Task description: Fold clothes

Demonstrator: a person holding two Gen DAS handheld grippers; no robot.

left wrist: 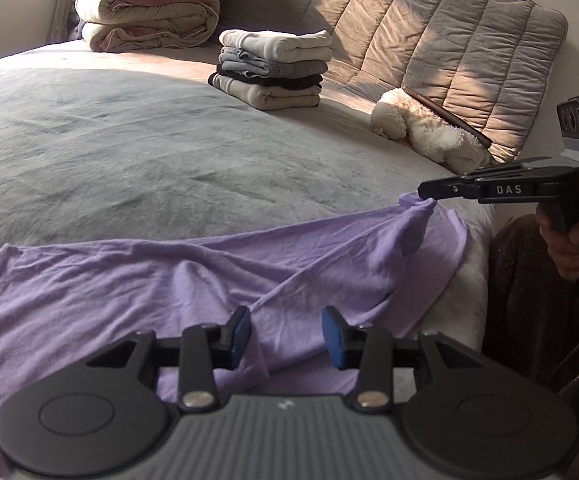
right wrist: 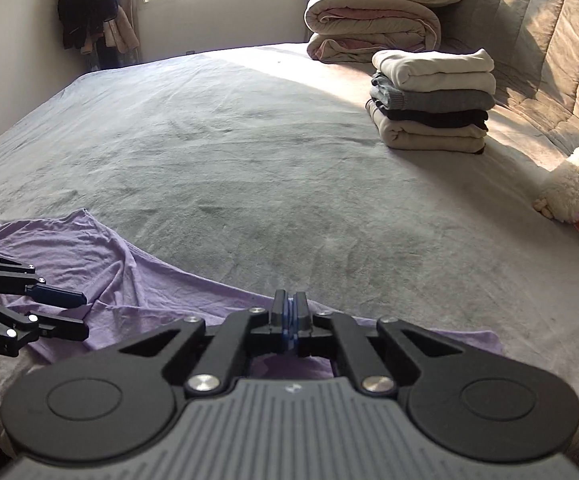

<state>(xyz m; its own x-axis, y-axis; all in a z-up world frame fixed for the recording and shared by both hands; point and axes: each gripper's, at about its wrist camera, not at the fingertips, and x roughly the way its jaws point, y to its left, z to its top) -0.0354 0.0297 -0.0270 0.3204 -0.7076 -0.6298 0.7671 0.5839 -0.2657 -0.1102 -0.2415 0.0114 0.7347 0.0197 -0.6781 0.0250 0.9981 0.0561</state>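
A lilac garment lies crumpled along the near edge of the grey bed. My left gripper is open just above it, blue pads apart with rumpled cloth beneath them. My right gripper, held by a hand at the right, is shut on a pinched corner of the garment and lifts it slightly. In the right wrist view the right gripper has its fingers pressed together over the lilac garment. The left gripper shows there at the far left, open.
A stack of folded clothes sits toward the back of the bed beside rolled quilts. A white plush toy lies by the quilted headboard pad. Dark coats hang on the wall by the window.
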